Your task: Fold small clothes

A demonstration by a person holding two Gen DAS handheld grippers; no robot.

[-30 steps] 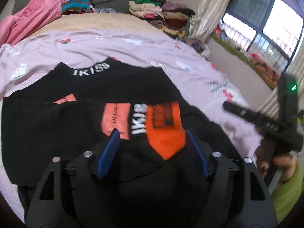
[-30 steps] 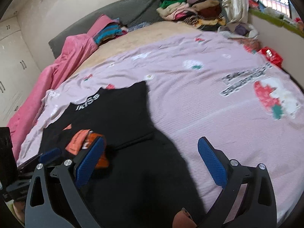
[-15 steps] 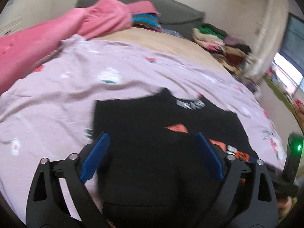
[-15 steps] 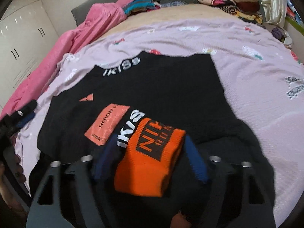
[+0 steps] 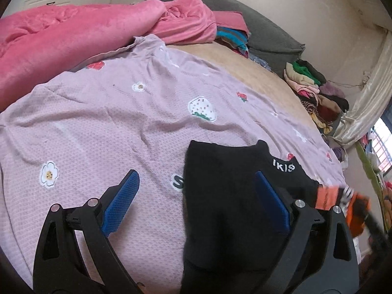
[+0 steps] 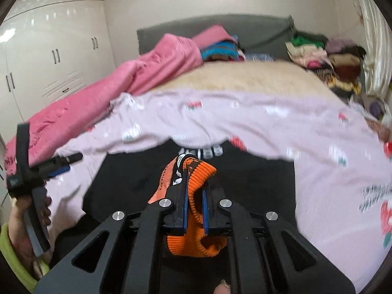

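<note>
A black sweater with white collar lettering lies on the lilac bedsheet. My left gripper hangs open over the sweater's left edge, with nothing between its blue pads. The sweater's orange cuff shows blurred at the far right of the left wrist view. In the right wrist view my right gripper is shut on that orange ribbed cuff, raised above the black sweater. The left gripper, held in a hand, appears at the left of that view.
A pink blanket is heaped along the left side of the bed. Folded clothes are stacked near the grey headboard. White wardrobe doors stand to the left, and a curtain with a window to the right.
My left gripper let go of the orange cuff, opened wide and swung left to the sweater's edge. My right gripper came over, closed on the orange cuff and lifted it.
</note>
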